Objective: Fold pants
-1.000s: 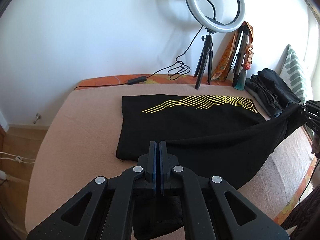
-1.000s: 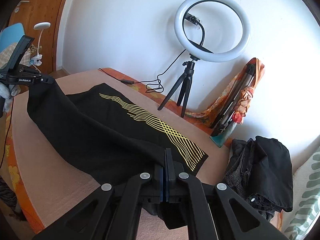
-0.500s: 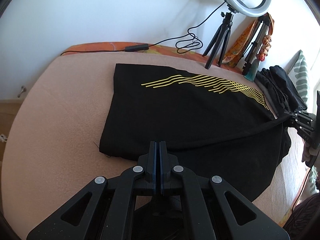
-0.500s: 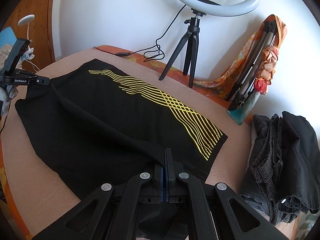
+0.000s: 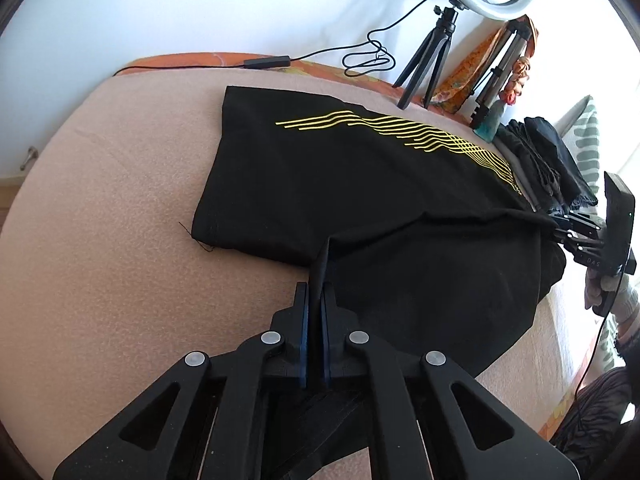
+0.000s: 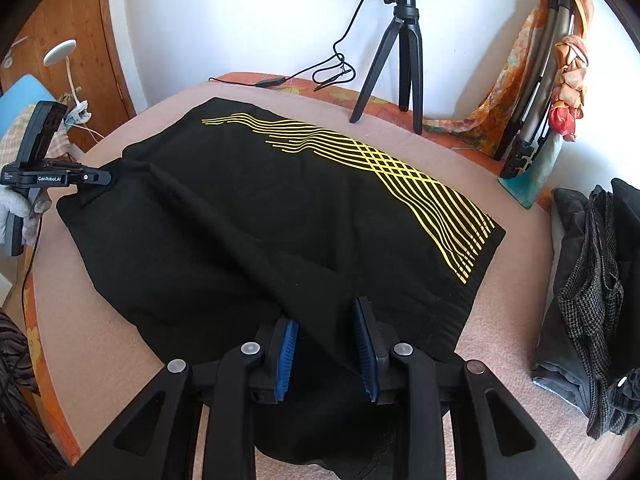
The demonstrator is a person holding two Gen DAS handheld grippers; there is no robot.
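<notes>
Black pants (image 5: 384, 184) with yellow wavy lines lie spread on the pink bed cover, one layer folded over the near half. They also show in the right wrist view (image 6: 280, 216). My left gripper (image 5: 315, 292) is shut on a pinched edge of the pants at the near left corner; it shows from the side in the right wrist view (image 6: 96, 178). My right gripper (image 6: 326, 320) stands open over the cloth near the waist end, with fabric lying between its blue pads (image 6: 285, 356). It shows in the left wrist view (image 5: 576, 232) at the right.
A ring light on a black tripod (image 6: 400, 52) and its cable (image 5: 368, 60) stand at the back by the white wall. A folded tripod with an orange scarf (image 6: 536, 80) leans there. A pile of dark clothes (image 6: 592, 312) lies at the right.
Both grippers have moved down toward the bed, laying the lifted layer onto the pants. My right gripper has opened; my left stays shut on the edge.
</notes>
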